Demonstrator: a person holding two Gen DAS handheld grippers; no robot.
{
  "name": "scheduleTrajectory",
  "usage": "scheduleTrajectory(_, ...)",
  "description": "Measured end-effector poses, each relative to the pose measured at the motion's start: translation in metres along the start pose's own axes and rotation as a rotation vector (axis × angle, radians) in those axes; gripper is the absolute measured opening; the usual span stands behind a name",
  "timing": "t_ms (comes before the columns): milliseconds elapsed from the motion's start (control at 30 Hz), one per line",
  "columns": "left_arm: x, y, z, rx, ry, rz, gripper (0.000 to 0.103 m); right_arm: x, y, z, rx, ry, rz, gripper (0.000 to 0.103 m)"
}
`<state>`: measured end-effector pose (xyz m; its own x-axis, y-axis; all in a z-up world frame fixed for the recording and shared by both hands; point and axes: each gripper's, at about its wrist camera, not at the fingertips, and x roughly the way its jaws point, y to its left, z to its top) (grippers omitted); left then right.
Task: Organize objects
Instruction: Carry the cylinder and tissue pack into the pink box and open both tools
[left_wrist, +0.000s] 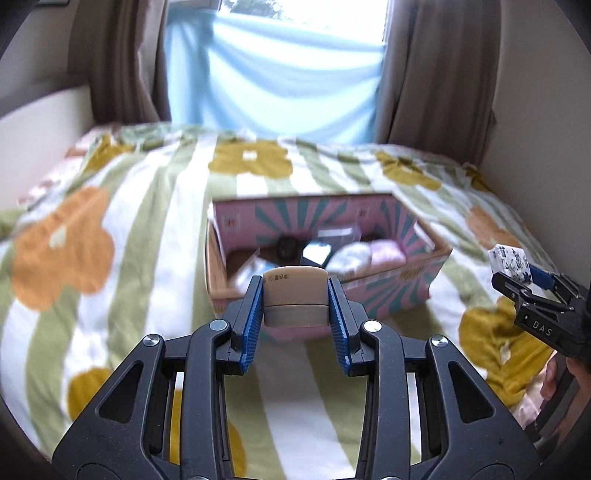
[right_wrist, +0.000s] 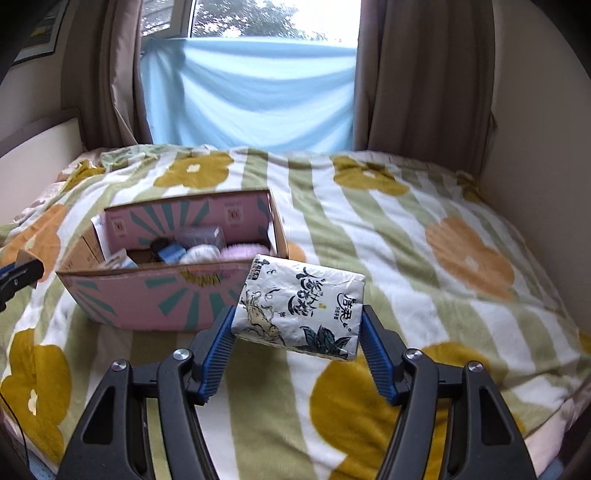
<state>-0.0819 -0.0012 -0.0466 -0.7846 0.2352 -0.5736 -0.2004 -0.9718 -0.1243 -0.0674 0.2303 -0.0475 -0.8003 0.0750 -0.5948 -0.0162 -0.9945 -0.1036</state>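
Note:
My left gripper (left_wrist: 295, 299) is shut on a round beige jar (left_wrist: 295, 290) with a grey base, held above the bed just in front of the open pink cardboard box (left_wrist: 402, 284). My right gripper (right_wrist: 297, 325) is shut on a white tissue pack (right_wrist: 301, 308) with dark leaf print, held above the blanket to the right of the box (right_wrist: 147, 295). The box holds several items, among them a white and a pink soft bundle. The right gripper with the pack also shows in the left wrist view (left_wrist: 524, 280). The left gripper's tip shows at the left edge of the right wrist view (right_wrist: 22, 275).
The box sits on a bed covered by a striped green and white blanket with orange and mustard flowers (right_wrist: 424, 229). Brown curtains (right_wrist: 424, 74) and a light blue cloth (right_wrist: 251, 92) hang at the window behind. Walls close both sides of the bed.

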Motion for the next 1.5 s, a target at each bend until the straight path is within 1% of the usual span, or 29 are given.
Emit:
scheduleTrajectory(100,-0.006,-0.001,0.022,0.030,-0.033,0.002,0.031,-0.007,0.006,0.021,-0.050,-0.042,0.007,0.061)
scheduleTrajectory(167,-0.004,0.000,0.036,0.047,-0.036,0.011,0.031,-0.005,0.011,0.035,-0.076,-0.054,0.024,0.061)
scheduleTrajectory(267,0.006,0.003,0.055,0.057,-0.031,-0.001,0.031,0.002,0.016,0.057,-0.080,-0.047,0.083,0.061)
scheduleTrajectory(367,0.020,0.006,0.073,0.061,-0.018,-0.012,0.031,0.015,0.018,0.079,-0.052,-0.025,0.161,0.061)
scheduleTrajectory(433,0.033,0.007,0.083,0.057,-0.005,-0.021,0.031,0.026,0.023,0.092,-0.041,-0.008,0.202,0.061)
scheduleTrajectory(533,0.058,0.010,0.095,0.051,0.027,-0.027,0.031,0.044,0.034,0.106,-0.044,0.022,0.235,0.061)
scheduleTrajectory(633,0.086,0.009,0.102,0.057,0.072,-0.028,0.031,0.067,0.046,0.118,-0.052,0.063,0.260,0.061)
scheduleTrajectory(700,0.107,0.010,0.103,0.049,0.114,-0.042,0.031,0.083,0.053,0.123,-0.059,0.096,0.274,0.061)
scheduleTrajectory(767,0.131,0.013,0.102,0.031,0.170,-0.057,0.031,0.099,0.059,0.125,-0.062,0.137,0.291,0.061)
scheduleTrajectory(967,0.179,0.024,0.093,-0.005,0.272,-0.059,0.031,0.142,0.066,0.120,-0.079,0.234,0.296,0.061)
scheduleTrajectory(1167,0.208,0.032,0.079,-0.021,0.345,-0.038,0.031,0.167,0.065,0.105,-0.072,0.292,0.285,0.061)
scheduleTrajectory(1267,0.213,0.031,0.076,-0.016,0.358,-0.027,0.031,0.175,0.065,0.102,-0.071,0.308,0.279,0.061)
scheduleTrajectory(1400,0.213,0.030,0.077,-0.008,0.354,-0.008,0.031,0.180,0.063,0.102,-0.065,0.323,0.274,0.061)
scheduleTrajectory(1500,0.210,0.030,0.079,-0.020,0.346,-0.022,0.031,0.180,0.063,0.105,-0.056,0.329,0.296,0.061)
